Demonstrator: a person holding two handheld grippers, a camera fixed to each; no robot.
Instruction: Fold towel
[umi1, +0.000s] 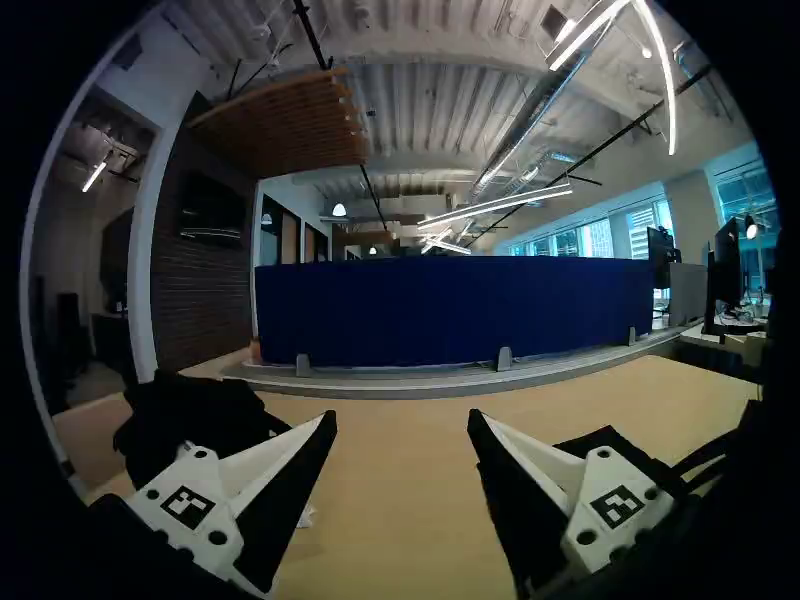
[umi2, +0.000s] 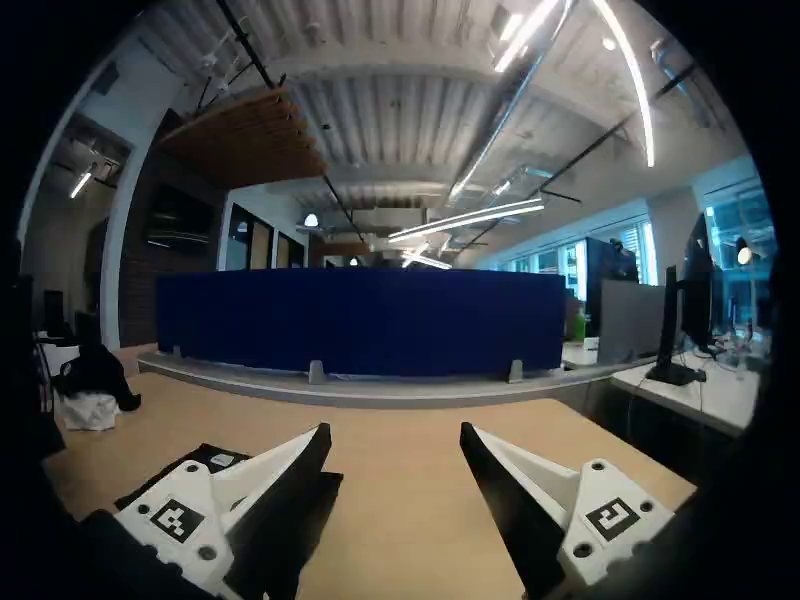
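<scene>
Fingers on both claws are standing apart, gripping nothing, as I am holding the left gripper (umi1: 400, 415) and right gripper (umi2: 394, 427) low over the wooden table (umi1: 400, 500). A black towel (umi2: 300, 500) is lying flat beneath the right gripper's left finger; black cloth (umi1: 190, 420) is bunching behind the left gripper's left finger.

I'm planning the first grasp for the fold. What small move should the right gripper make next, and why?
Probably tip the right gripper down and toward the view's left, onto the black towel. The gripper is open and empty, aimed level at the blue partition, while the towel lies flat on the table, low beside the finger at the view's left.
</scene>
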